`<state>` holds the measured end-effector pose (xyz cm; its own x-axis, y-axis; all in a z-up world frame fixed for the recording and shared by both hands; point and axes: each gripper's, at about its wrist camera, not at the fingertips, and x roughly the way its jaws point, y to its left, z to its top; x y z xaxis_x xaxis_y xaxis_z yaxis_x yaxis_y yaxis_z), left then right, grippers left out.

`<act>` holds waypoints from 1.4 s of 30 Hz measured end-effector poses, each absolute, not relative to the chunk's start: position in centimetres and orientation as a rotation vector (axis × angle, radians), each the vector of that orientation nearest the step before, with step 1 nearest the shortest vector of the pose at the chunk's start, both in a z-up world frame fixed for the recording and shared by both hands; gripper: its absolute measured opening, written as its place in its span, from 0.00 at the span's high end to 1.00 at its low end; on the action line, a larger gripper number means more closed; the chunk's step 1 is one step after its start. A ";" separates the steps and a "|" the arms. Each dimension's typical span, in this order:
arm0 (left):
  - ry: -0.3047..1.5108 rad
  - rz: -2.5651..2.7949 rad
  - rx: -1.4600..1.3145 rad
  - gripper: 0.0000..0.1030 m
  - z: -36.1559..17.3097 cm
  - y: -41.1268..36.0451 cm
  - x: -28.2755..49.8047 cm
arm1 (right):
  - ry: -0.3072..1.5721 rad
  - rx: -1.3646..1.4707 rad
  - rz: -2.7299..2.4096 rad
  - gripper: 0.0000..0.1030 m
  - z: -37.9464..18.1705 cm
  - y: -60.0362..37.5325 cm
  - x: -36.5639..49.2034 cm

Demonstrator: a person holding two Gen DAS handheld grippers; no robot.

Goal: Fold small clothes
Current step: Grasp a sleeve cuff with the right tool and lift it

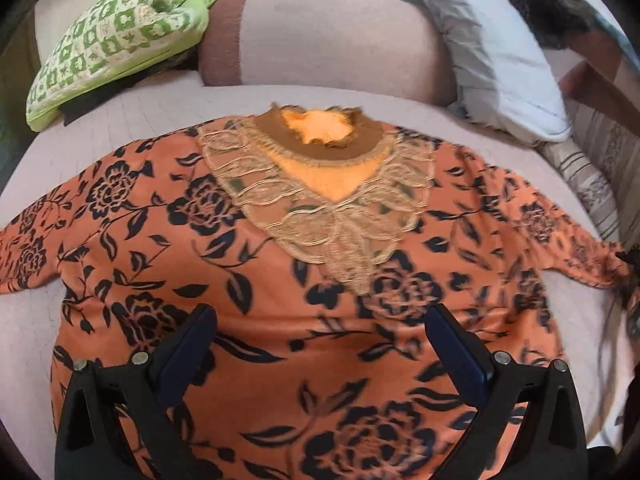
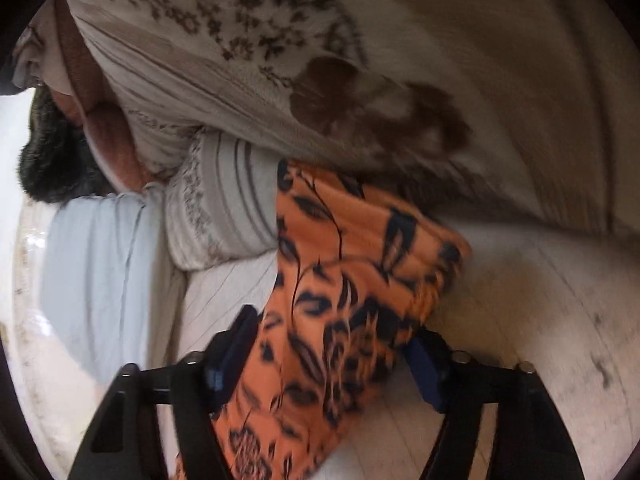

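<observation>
Nearest in the left wrist view: left gripper (image 1: 320, 340) with jaws spread wide, nothing between them, hovering over the lower body of the orange floral top (image 1: 280, 280). Top lies spread flat, front up, on the pale bed sheet (image 1: 160, 108), lace neckline (image 1: 320, 200) toward the far edge, sleeves out to both sides. Past it along the far edge: green checked pillow (image 1: 116, 40), beige bolster (image 1: 320, 48), grey-white pillow (image 1: 500, 60).

Right wrist view only: right gripper (image 2: 320, 356) has a sleeve (image 2: 344, 280) of the top running between its fingers; jaws sit part open, probably bearing on the fabric, but motion blur hides the contact. Behind the sleeve: striped pillow (image 2: 224, 208), brown-flowered bedding (image 2: 280, 60).
</observation>
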<state>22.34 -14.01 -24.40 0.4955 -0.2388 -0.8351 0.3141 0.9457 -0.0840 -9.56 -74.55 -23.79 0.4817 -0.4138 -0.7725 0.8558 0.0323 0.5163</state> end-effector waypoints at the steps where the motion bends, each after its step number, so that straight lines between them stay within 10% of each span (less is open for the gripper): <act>1: 0.999 -0.320 0.095 0.00 -24.8 -13.7 22.7 | 0.489 1.149 -1.050 0.63 -23.9 -75.0 -9.1; 3: 1.022 -0.292 0.113 0.00 -25.6 -12.9 23.6 | 0.530 1.138 -1.077 0.95 -24.7 -76.3 -8.4; 18: 0.803 0.306 -0.057 0.00 -19.6 6.4 28.7 | 0.525 0.906 -0.369 0.96 -9.4 -53.6 11.7; 26: 0.844 0.448 -0.246 0.00 -19.1 16.8 27.9 | 0.670 0.907 -0.115 0.96 -13.1 -32.6 25.0; 31: 0.852 0.496 -0.235 0.00 -18.6 19.7 27.5 | 0.875 0.845 -0.113 0.77 -21.1 -22.5 31.0; 33: 0.856 0.500 -0.251 0.00 -18.5 20.7 27.5 | 0.964 0.789 -0.065 0.28 -24.1 -19.3 32.3; 34: 0.859 0.498 -0.256 0.00 -18.5 21.1 27.5 | 0.993 0.758 -0.044 0.23 -24.8 -18.2 33.1; 42: 0.936 0.572 -0.432 0.00 -19.9 26.8 26.4 | 0.925 0.499 0.165 0.22 -22.5 -15.4 29.8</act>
